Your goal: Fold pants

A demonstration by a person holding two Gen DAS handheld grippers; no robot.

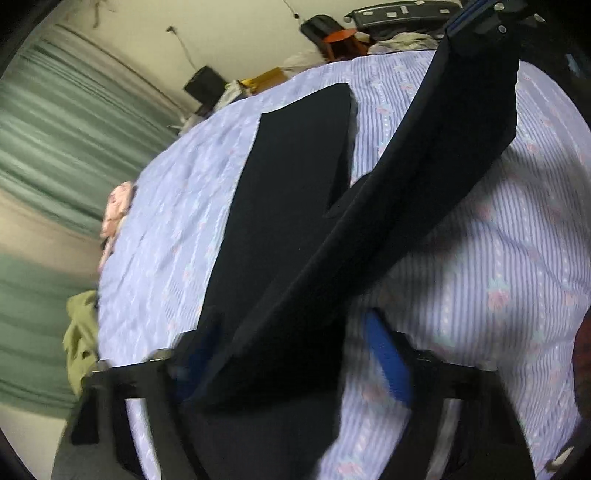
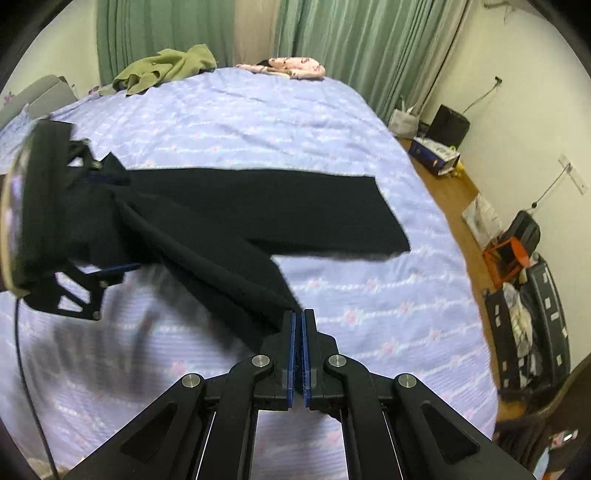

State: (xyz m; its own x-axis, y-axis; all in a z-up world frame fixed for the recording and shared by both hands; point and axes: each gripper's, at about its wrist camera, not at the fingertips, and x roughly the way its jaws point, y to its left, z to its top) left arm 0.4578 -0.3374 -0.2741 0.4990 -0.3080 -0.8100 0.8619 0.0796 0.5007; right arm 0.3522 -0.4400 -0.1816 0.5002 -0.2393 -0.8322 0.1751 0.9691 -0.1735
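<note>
Black pants (image 2: 266,206) lie spread on the bed (image 2: 258,122), one leg flat toward the far side, the other leg lifted off the striped cover. Right tool (image 2: 298,325) is clamped tight on the hem end of the lifted leg, blue pads pressed together with the fabric edge pinched at the tips. Left tool (image 1: 291,354) sits at the waist end, jaws about half apart with dark cloth bunched between them; whether the pads actually press the cloth is too blurred to tell. In the left wrist view the raised leg runs as a taut band up to the right tool (image 1: 484,26). Step in hand looks like the first fold: bringing one leg over onto the other. Next move probably calls for carrying the hem across to line it up over the flat leg, keeping tension so it lands without creases. An olive garment (image 2: 166,66) and a pink cloth (image 2: 295,66) lie well apart at the far bed edge.
</note>
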